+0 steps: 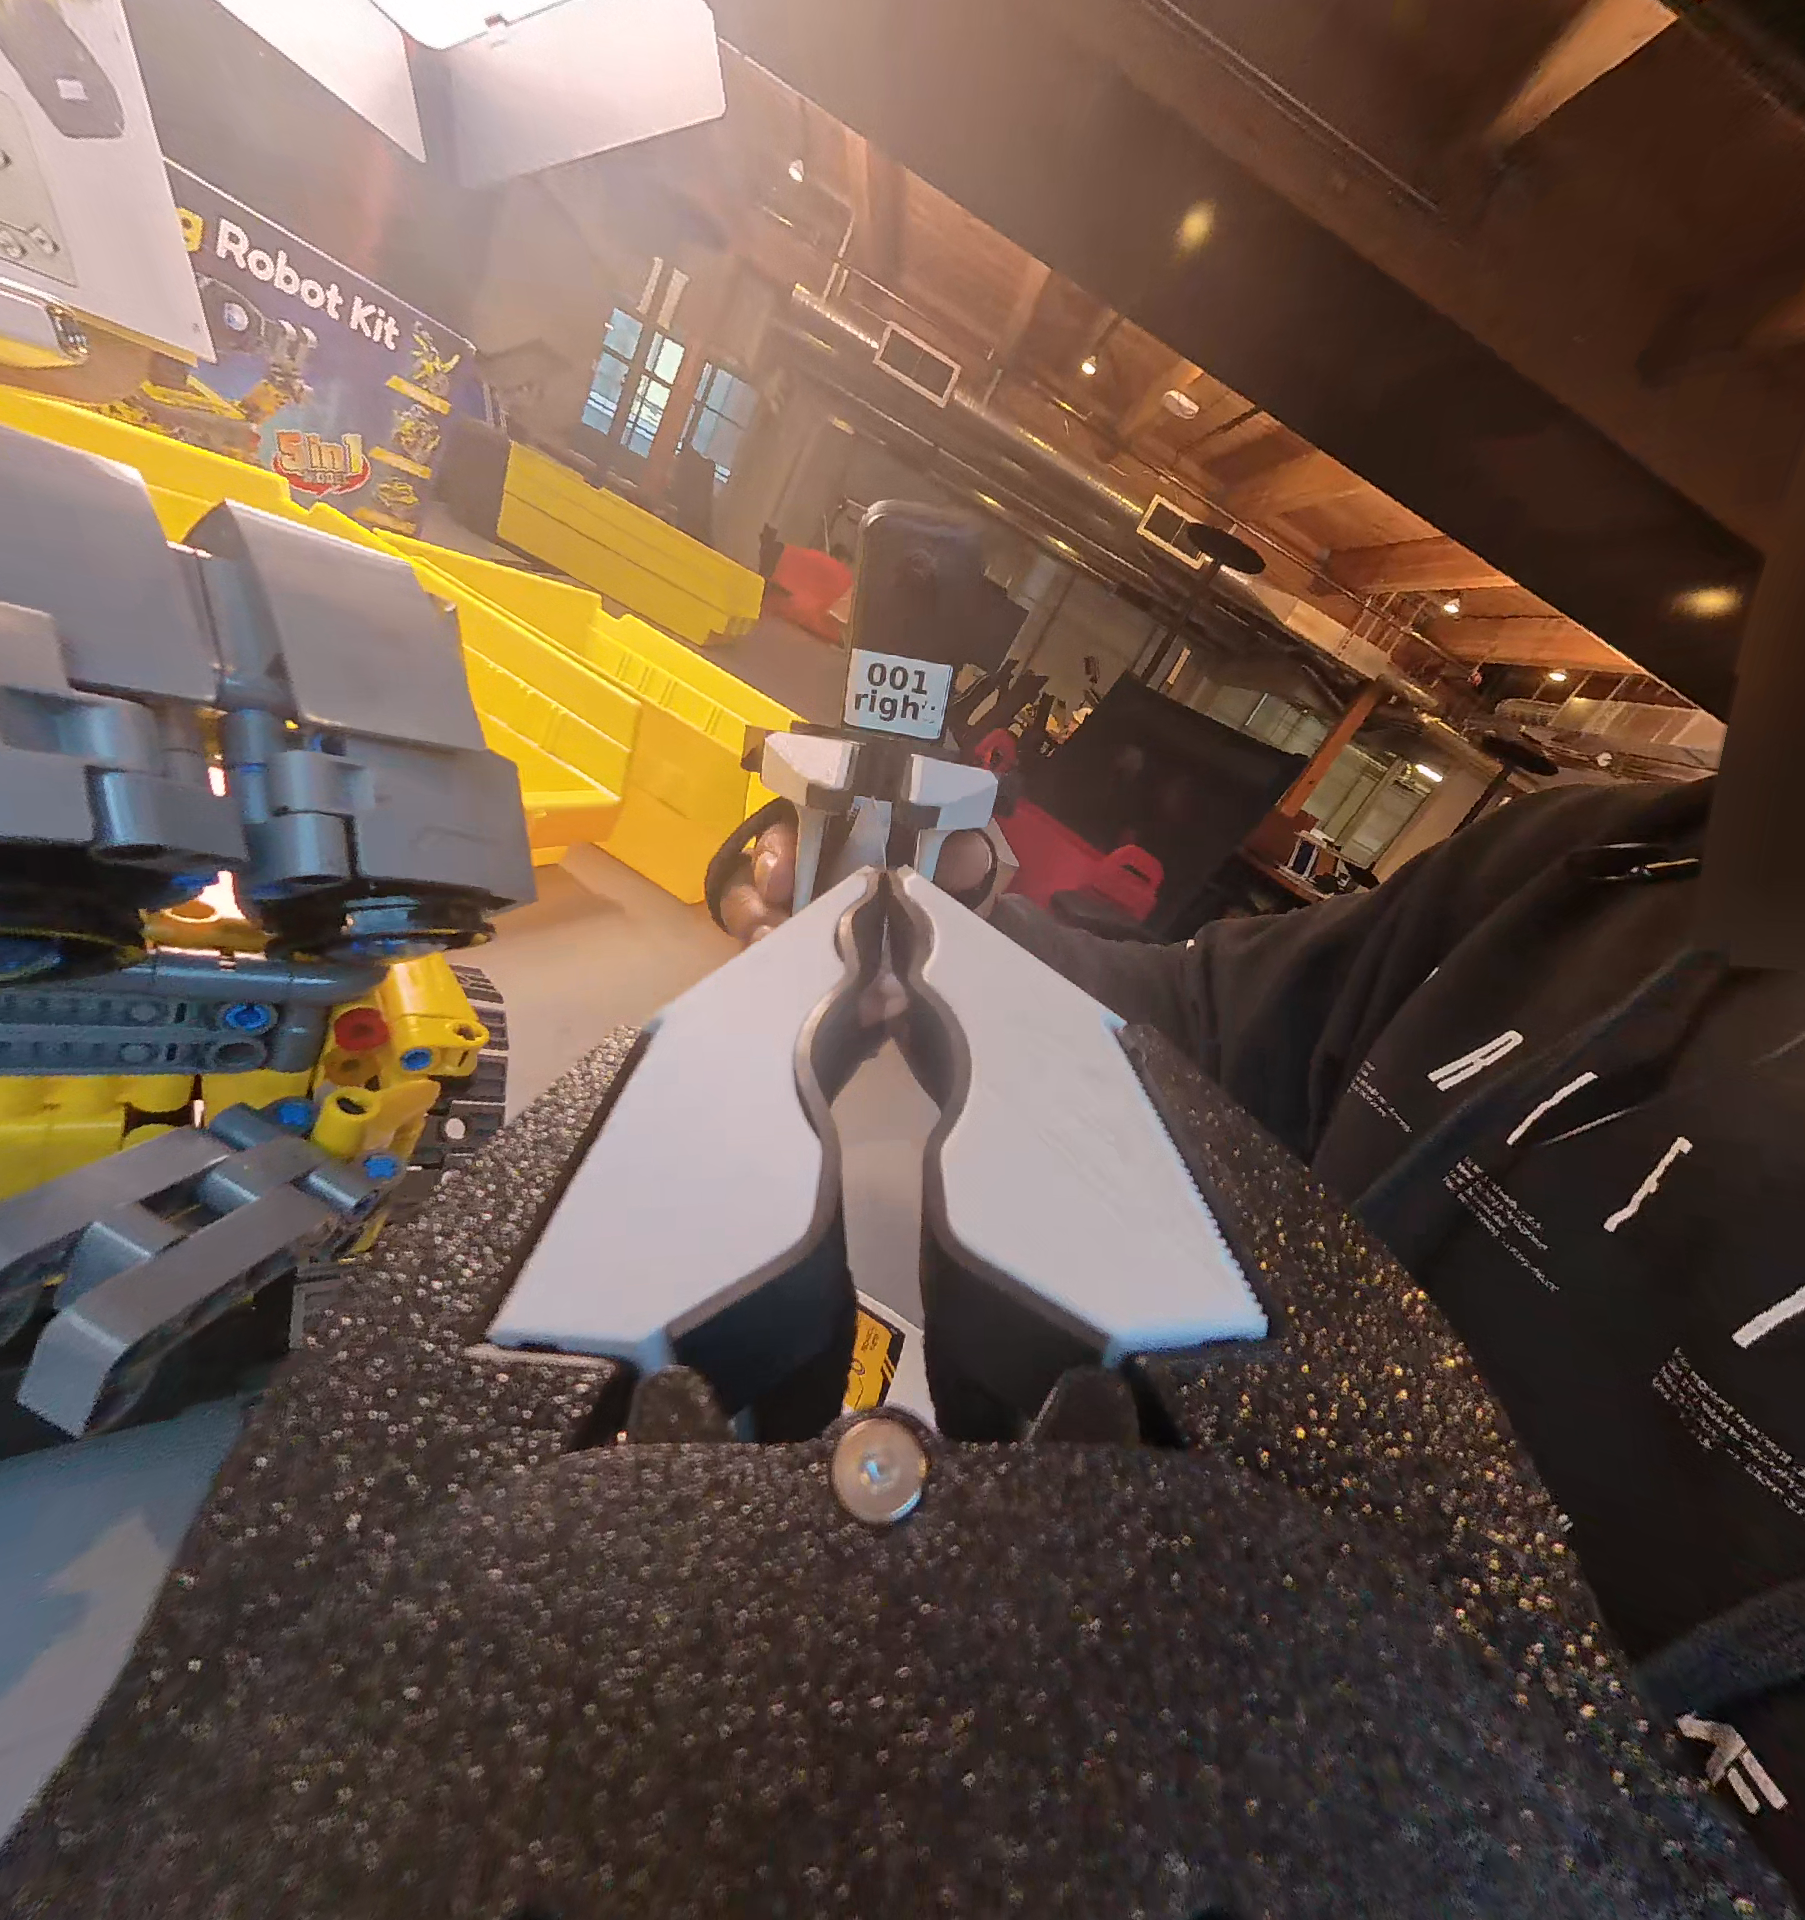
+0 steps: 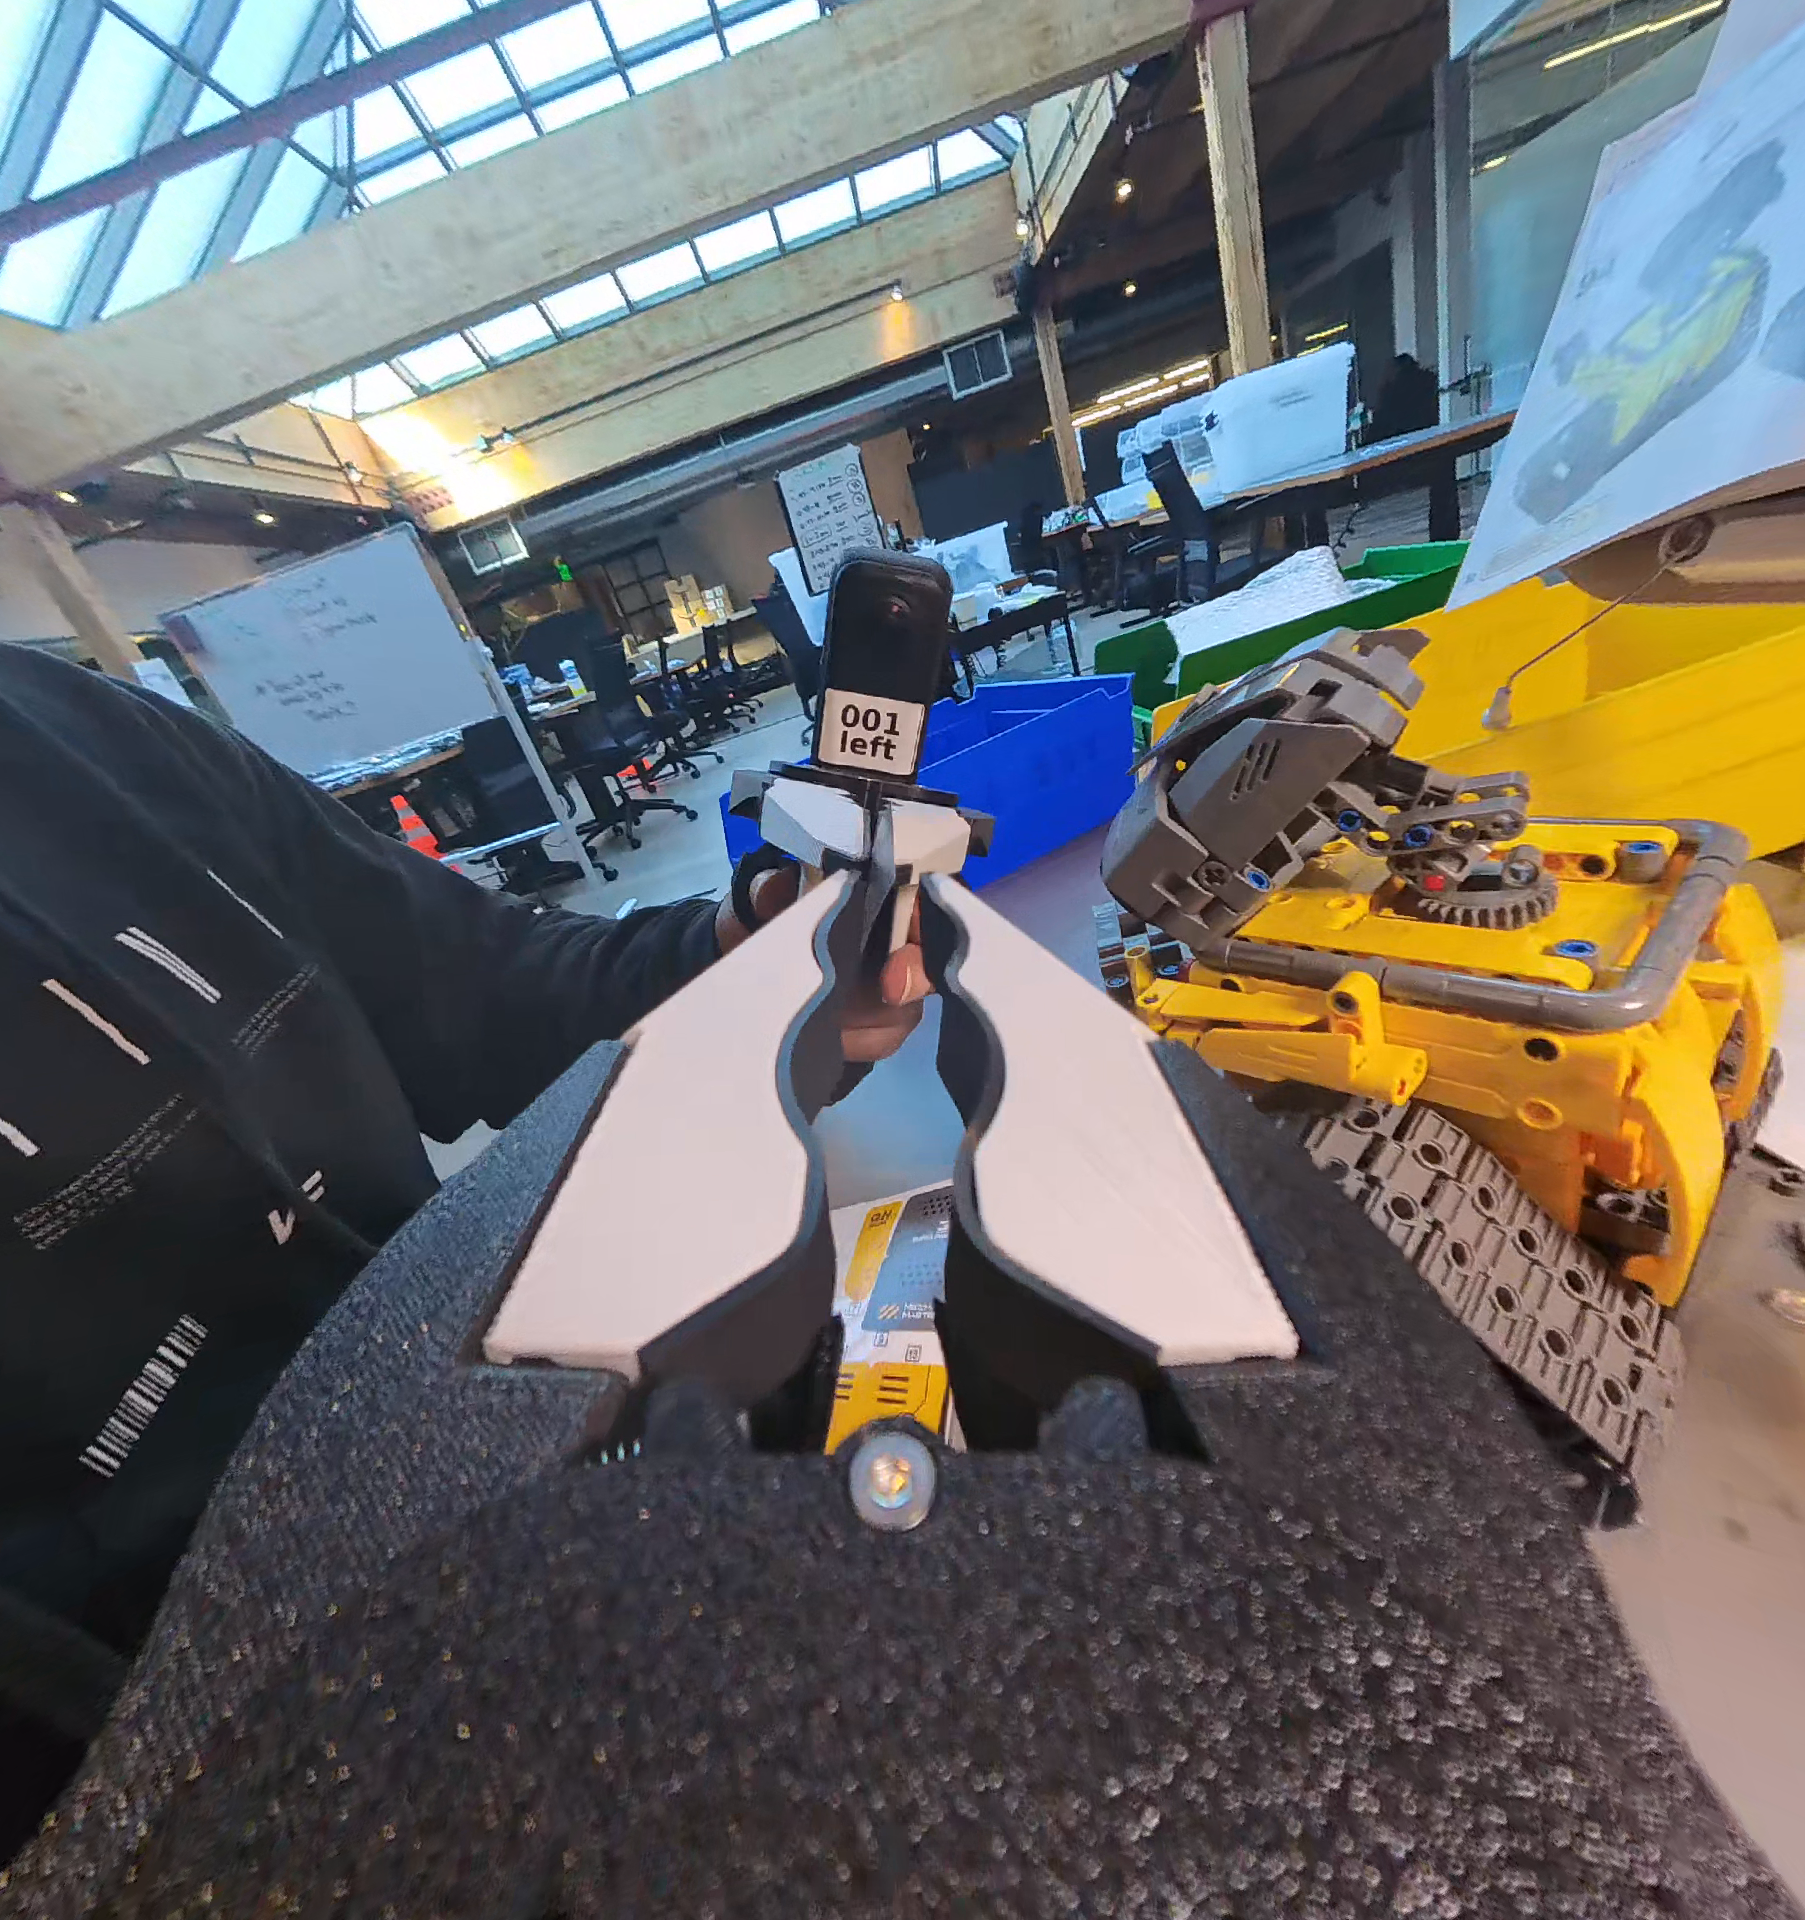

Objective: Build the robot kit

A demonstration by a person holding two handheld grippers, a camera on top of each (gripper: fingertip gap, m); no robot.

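A wide workshop hall with timber beams and skylights lies behind everything, and a person in a black printed sweatshirt (image 2: 181, 1039) fills one side of both views, holding a gripper in each hand so the two tools face each other. The largest thing on the grey tabletop (image 2: 1729, 1621) is a yellow and grey brick-built tracked robot model (image 2: 1449, 987), its grey head tilted over a yellow body with dark treads; it stands just beside both grippers, to the right of the right one and to the left of the left one, touching neither. Behind it run yellow plastic bins (image 1: 565, 665), with a blue bin (image 2: 1023, 758) further back and a printed kit box (image 1: 326, 364) leaning above. A sheet of building instructions (image 2: 1708, 291) hangs over the model on a stand. The left gripper (image 1: 885, 883) has its white fingers pressed together at the tips, with nothing seen between them. The right gripper (image 2: 882, 883) holds its fingers a little apart at the tips, empty. Under each gripper, a small yellow and white printed card (image 2: 893, 1299) shows through the gap.
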